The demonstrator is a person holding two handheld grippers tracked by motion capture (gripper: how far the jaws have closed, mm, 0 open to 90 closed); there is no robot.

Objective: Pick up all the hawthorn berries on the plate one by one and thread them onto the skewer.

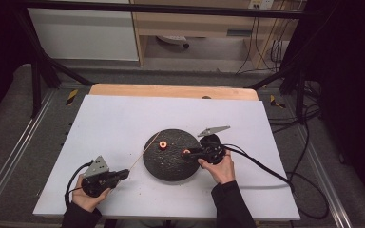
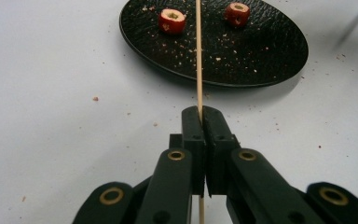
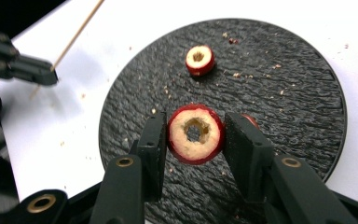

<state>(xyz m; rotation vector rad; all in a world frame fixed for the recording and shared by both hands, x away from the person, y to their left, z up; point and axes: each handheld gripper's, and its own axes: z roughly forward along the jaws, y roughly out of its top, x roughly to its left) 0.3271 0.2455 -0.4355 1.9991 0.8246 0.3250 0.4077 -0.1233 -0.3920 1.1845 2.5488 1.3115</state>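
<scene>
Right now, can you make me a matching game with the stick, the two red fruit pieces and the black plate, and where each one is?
Things:
1. wooden stick
2. near fruit piece
3. far fruit piece
4. black plate

Places:
A. lying loose on the plate
B. flat on the white table
C. pinched in the left gripper
D. between the jaws of the right gripper

Pairs: 1-C, 2-D, 3-A, 4-B
</scene>
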